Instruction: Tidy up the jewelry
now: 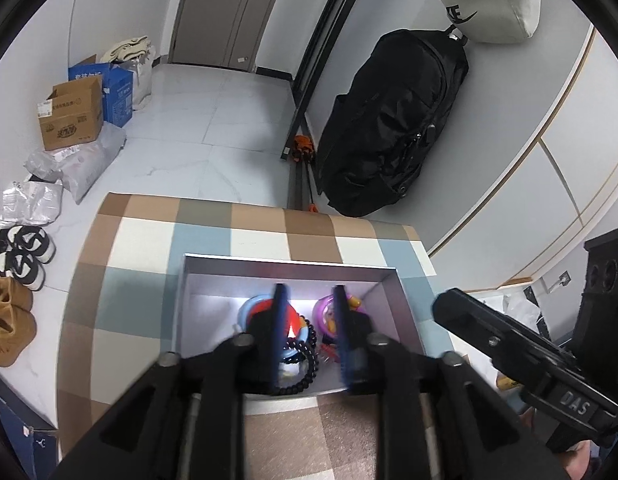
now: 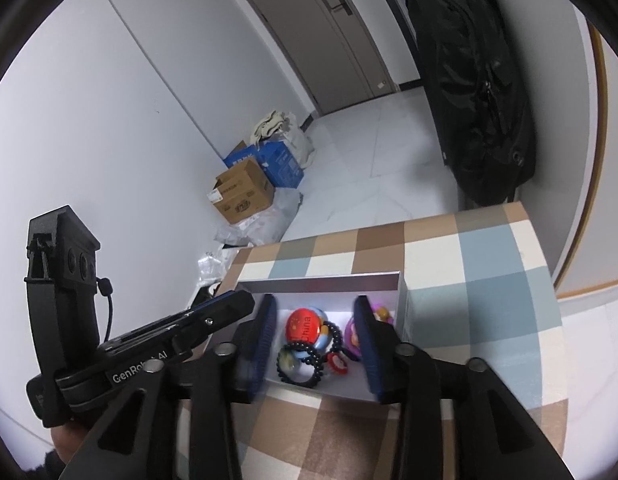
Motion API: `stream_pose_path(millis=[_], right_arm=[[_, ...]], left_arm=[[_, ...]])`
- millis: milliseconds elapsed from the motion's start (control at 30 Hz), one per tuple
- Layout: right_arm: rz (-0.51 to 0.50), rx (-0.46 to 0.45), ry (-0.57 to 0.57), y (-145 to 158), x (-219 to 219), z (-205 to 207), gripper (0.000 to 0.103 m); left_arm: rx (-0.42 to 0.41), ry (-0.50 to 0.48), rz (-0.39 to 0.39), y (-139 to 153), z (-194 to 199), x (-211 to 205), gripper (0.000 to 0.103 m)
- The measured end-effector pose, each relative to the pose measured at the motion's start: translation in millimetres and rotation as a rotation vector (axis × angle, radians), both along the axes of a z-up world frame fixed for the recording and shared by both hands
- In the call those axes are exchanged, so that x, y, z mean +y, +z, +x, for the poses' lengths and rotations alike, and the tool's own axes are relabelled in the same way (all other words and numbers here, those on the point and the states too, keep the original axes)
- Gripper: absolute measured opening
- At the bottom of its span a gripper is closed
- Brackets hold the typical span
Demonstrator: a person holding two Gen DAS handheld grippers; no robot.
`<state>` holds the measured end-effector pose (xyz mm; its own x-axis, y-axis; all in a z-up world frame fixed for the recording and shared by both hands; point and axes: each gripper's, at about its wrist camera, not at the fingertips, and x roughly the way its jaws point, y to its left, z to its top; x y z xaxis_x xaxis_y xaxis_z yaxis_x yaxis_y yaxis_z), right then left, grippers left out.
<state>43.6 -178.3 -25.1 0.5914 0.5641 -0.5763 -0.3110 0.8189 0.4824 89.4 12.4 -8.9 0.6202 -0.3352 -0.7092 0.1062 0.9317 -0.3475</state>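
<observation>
A shallow white box (image 2: pixel 389 280) sits on a table covered with a checked cloth (image 2: pixel 489 292) in brown, blue and cream, and both grippers hang over it, pointing down into it. The jewelry lies inside the box: a string of black beads (image 2: pixel 309 360) curls across the floor of it, partly over a round red piece (image 2: pixel 305 326) with white lettering and a blue rim, with a small red-and-white ring (image 2: pixel 337 361) just beside the beads and a purple bangle (image 1: pixel 324 308) towards the right wall, a yellow trinket (image 2: pixel 383 313) next to it. The left gripper (image 1: pixel 307 292) has its blue-padded fingers spread a modest way apart, with nothing pinched between them (the beads and the red piece show through the gap, lying loose below). The right gripper (image 2: pixel 315 300) stands with its jaws parted wider, again bare of any grip, its pads clear of the jewelry underneath. In the right wrist view the left gripper's body reaches in from the left, its tip at the box's near-left corner. Beyond the table, cardboard boxes (image 2: pixel 245 192) stand against the wall and a black bag (image 1: pixel 393 120) leans near a door (image 2: pixel 329 32).
</observation>
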Motion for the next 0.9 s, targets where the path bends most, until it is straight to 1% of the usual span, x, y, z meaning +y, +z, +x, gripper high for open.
stream_pose_path(millis=[33, 67, 100, 133, 167, 200, 300, 367, 533, 600, 667, 800, 900], right_arm=[[-0.002, -0.008, -0.001, 1, -1, -2, 0.051], [-0.003, -0.016, -0.003, 3, -2, -4, 0.053], [-0.005, -0.021, -0.004, 3, -2, -5, 0.054], [-0.006, -0.026, -0.005, 4, -3, -7, 0.057], [-0.008, -0.032, -0.007, 5, -4, -10, 0.059], [-0.008, -0.037, -0.009, 6, -5, -12, 0.062], [-0.009, -0.056, -0.011, 8, -7, -20, 0.064], [-0.012, -0.072, -0.009, 9, -8, -27, 0.067], [-0.021, -0.135, -0.009, 16, -8, -42, 0.083], [-0.010, -0.153, 0.000, 19, -9, -47, 0.087], [-0.011, -0.168, 0.007, 22, -9, -52, 0.089], [-0.024, -0.195, 0.000, 25, -9, -58, 0.099], [-0.037, -0.212, -0.012, 26, -10, -63, 0.103]], left_arm=[[-0.010, 0.007, 0.001, 2, -2, 2, 0.038], [-0.027, 0.013, -0.002, 5, -6, 4, 0.046], [-0.051, 0.021, -0.006, 8, -10, 6, 0.049], [-0.073, 0.029, -0.007, 12, -14, 8, 0.055], [-0.087, 0.031, -0.007, 14, -17, 10, 0.059], [-0.105, 0.034, -0.006, 17, -21, 11, 0.059], [-0.140, 0.043, -0.002, 21, -29, 15, 0.062], [-0.158, 0.052, 0.011, 22, -35, 16, 0.069], [-0.222, 0.107, 0.057, 27, -54, 20, 0.083], [-0.245, 0.123, 0.062, 28, -60, 22, 0.084], [-0.258, 0.137, 0.077, 30, -64, 22, 0.089], [-0.282, 0.150, 0.114, 32, -70, 19, 0.091], [-0.286, 0.155, 0.129, 31, -72, 17, 0.091]])
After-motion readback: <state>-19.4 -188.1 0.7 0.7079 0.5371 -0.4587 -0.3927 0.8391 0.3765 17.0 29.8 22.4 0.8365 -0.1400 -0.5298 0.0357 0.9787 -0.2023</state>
